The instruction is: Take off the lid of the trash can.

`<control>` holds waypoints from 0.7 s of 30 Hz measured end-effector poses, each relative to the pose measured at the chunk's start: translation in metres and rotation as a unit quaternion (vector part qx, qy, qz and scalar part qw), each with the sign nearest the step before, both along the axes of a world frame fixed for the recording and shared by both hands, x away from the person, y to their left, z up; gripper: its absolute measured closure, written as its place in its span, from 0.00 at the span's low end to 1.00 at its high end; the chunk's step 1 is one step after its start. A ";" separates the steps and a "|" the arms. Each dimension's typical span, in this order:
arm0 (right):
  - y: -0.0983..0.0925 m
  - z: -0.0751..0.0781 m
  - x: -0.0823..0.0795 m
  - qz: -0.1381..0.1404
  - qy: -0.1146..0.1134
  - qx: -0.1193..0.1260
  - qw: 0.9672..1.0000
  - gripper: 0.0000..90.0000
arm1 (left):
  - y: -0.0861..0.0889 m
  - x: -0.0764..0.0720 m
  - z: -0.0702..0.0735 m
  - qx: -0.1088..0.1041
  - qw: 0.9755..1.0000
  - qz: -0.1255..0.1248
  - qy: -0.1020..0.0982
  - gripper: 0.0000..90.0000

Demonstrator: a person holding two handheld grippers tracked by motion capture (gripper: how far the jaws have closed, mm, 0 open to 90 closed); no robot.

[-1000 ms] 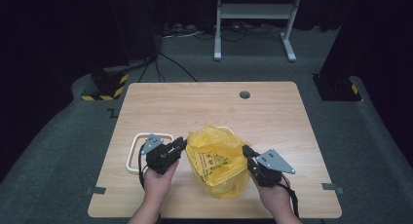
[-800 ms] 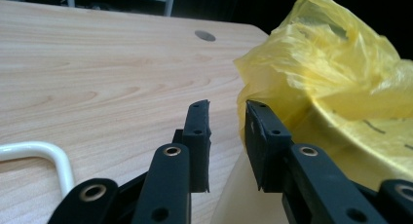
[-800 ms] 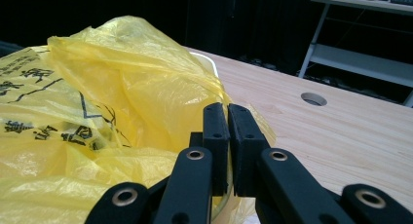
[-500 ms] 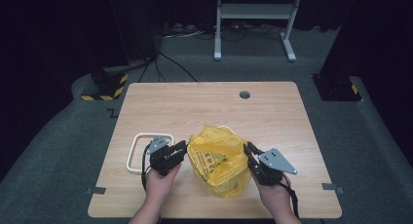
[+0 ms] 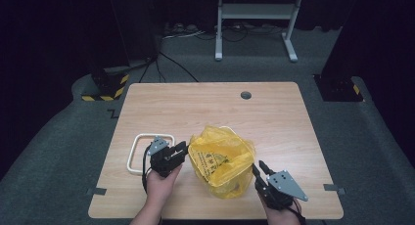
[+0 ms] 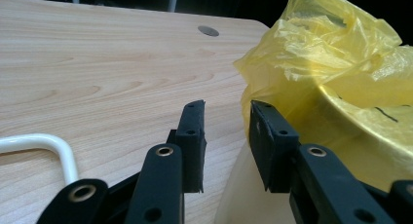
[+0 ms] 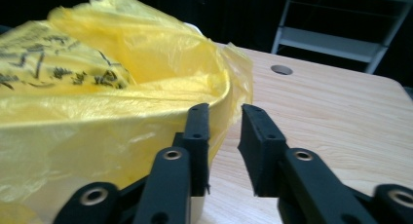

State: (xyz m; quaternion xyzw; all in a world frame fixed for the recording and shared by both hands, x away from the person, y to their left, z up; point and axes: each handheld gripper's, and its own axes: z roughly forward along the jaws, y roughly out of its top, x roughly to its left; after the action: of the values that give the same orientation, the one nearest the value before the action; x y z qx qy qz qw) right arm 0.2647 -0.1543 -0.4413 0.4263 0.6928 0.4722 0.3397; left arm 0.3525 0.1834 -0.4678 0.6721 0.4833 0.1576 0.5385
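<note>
1. The high view looks forward and down from above the person's side onto the whole wooden table (image 5: 215, 112), from well back.
2. The left gripper view rides low and close, facing along its jaws across the table; the yellow plastic bag (image 6: 336, 78) lies just right of the jaws, the white wire frame (image 6: 44, 146) left of them.
3. The right gripper view is equally low and close; the bag (image 7: 97, 97) lies left of its jaws.
4. All three views share the bag and the table's round hole (image 5: 245, 95).

The far half of the tabletop (image 5: 215, 107) lies bare, giving free passage. Near the middle, the yellow bag (image 5: 222, 161) blocks the way between both hands. A white frame (image 5: 139, 151) lies flat at near left, just beside the left gripper (image 5: 182, 151).
</note>
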 end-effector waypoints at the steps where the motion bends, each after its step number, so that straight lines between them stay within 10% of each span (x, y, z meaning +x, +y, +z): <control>1: 0.002 -0.001 0.002 -0.005 -0.001 -0.006 1.000 0.82 | 0.001 0.000 0.000 0.002 1.000 0.001 -0.001 0.76; 21: -0.026 -0.017 0.083 -0.032 -0.005 -0.007 0.999 0.73 | -0.027 -0.016 -0.002 0.010 0.998 -0.061 -0.001 0.72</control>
State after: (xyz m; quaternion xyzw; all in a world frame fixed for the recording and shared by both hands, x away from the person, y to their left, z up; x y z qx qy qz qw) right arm 0.3482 -0.1801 -0.4581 0.4436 0.6804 0.4581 0.3612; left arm 0.3366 0.1562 -0.4694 0.7055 0.4389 0.1300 0.5411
